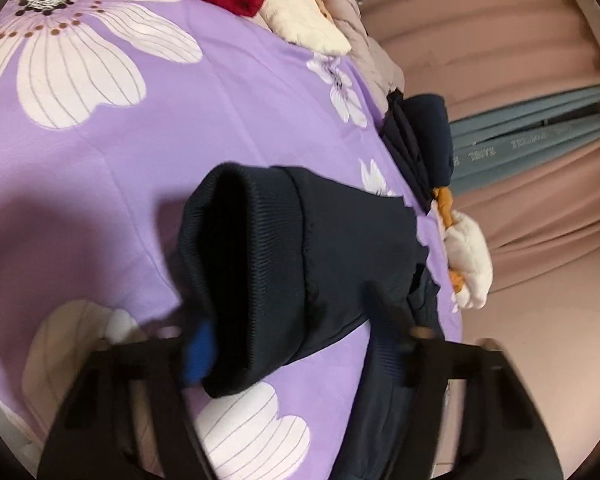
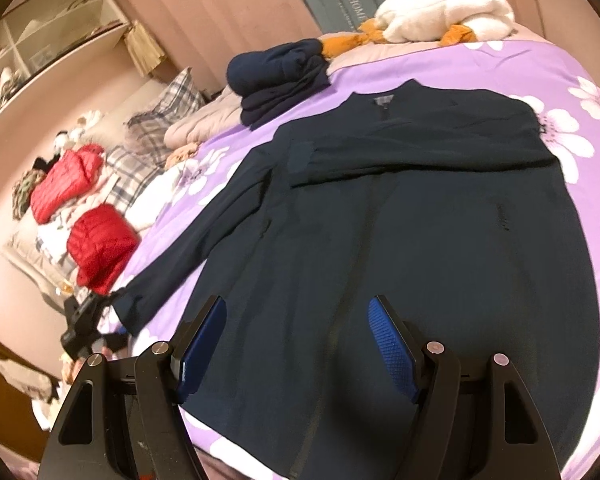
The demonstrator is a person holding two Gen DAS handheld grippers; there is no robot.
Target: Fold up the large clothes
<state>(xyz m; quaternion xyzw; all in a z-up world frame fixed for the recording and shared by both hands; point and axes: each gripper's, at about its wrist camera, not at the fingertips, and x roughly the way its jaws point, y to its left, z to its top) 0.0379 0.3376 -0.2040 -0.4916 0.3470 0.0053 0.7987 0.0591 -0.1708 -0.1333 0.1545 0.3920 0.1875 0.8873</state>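
A dark navy jacket (image 2: 400, 216) lies spread flat on the purple flowered bedspread (image 2: 580, 80), one sleeve folded across its chest, the other stretched out to the left. My right gripper (image 2: 298, 350) is open and empty, its blue pads (image 2: 392, 348) hovering over the jacket's hem. My left gripper (image 1: 296, 344) holds the ribbed cuff of the stretched sleeve (image 1: 260, 264) between its fingers; the view is blurred. It also shows in the right wrist view (image 2: 84, 320) at the sleeve's end.
A folded navy garment (image 2: 280, 80) and a white plush toy (image 2: 440, 16) lie at the far bed edge. Red puffy jackets (image 2: 100, 244), plaid pillows (image 2: 148, 128) and a pink curtain (image 1: 520, 40) lie around. The bedspread also shows in the left wrist view (image 1: 120, 152).
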